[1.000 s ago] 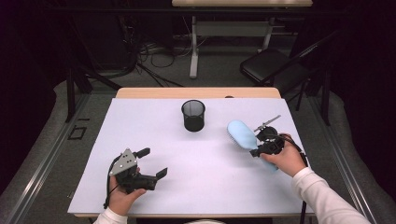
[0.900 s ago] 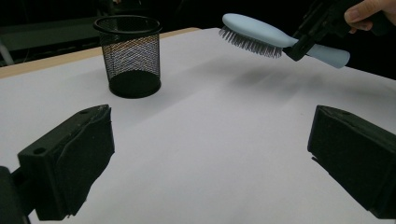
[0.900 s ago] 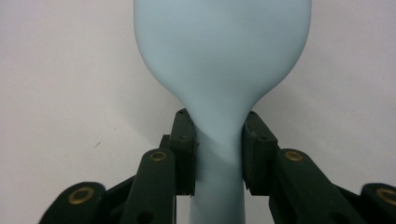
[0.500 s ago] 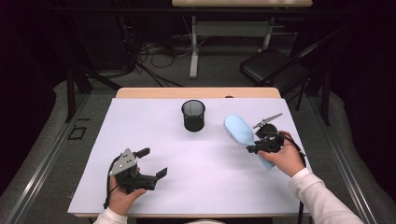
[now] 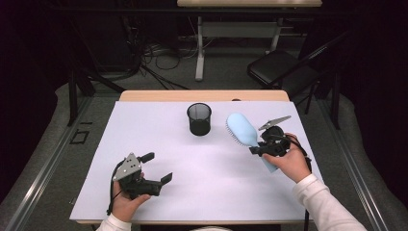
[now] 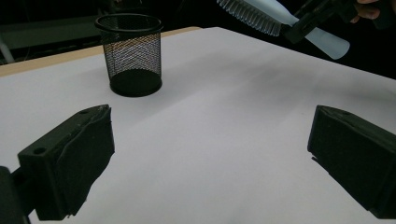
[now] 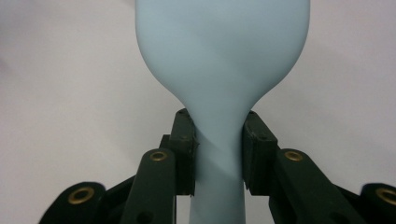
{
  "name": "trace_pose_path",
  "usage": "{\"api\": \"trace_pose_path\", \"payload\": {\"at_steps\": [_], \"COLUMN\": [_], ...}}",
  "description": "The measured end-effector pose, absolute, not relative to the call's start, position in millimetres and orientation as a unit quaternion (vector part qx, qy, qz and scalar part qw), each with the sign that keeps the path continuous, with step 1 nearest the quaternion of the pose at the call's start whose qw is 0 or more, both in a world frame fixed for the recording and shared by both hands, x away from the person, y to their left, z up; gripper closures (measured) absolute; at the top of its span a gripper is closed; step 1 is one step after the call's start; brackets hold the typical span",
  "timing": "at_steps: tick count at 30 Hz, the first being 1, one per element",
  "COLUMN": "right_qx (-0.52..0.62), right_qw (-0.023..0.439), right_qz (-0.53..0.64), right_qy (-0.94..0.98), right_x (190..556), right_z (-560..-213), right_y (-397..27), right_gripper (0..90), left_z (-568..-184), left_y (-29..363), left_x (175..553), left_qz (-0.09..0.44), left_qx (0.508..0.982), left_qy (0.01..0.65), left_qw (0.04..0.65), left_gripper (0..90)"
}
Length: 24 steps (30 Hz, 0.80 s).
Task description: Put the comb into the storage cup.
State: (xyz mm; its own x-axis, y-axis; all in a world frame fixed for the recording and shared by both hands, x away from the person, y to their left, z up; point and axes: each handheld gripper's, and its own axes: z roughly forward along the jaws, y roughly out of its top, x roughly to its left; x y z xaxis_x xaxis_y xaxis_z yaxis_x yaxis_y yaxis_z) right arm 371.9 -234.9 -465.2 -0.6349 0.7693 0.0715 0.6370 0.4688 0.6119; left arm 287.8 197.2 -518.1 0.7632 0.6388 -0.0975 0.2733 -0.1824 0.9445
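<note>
The right gripper [image 5: 262,147] holds a light blue hairbrush [image 5: 243,131] by the narrow neck, where the handle meets the head, and its jaws are closed on both sides of this neck. The brush is lifted above the white table cover [image 5: 216,192], on the right side, and its head points toward the black mesh cup [image 5: 199,119] that stands near the far edge. The main risk, I think, is rotation: the neck is smooth, rounded plastic, and the head is wider and probably heavier than the handle, so the brush could turn or slide between the pads if the hand tilts quickly. If the brush is meant to go into the cup — this is my guess — a second risk is the cup itself. It is a light wire-mesh cylinder with a thin rim, and a long brush that leans on this rim could tip it over, or the bristles [image 6: 247,16] could catch in the mesh. The bristles are short, fine and close together along one face of the oval head; the back of the head is plain and slightly glossy. The left gripper [image 5: 155,168] rests low near the front of the table — its jaws stand wide apart with nothing between them.
</note>
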Motion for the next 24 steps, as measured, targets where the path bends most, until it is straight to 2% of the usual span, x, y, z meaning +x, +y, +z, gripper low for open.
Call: {"api": "trace_pose_path", "payload": {"at_steps": [24], "right_qx": [0.389], "right_qw": [0.133], "right_qz": [0.387], "right_qy": [0.825], "right_x": [370], "right_z": [-455], "right_y": [-210], "right_gripper": [69.6], "left_z": [-521], "left_y": [196], "left_x": [290], "left_qz": [0.165], "left_qx": [0.751], "left_qy": [0.312], "left_qw": [0.558], "left_gripper": [0.7]}}
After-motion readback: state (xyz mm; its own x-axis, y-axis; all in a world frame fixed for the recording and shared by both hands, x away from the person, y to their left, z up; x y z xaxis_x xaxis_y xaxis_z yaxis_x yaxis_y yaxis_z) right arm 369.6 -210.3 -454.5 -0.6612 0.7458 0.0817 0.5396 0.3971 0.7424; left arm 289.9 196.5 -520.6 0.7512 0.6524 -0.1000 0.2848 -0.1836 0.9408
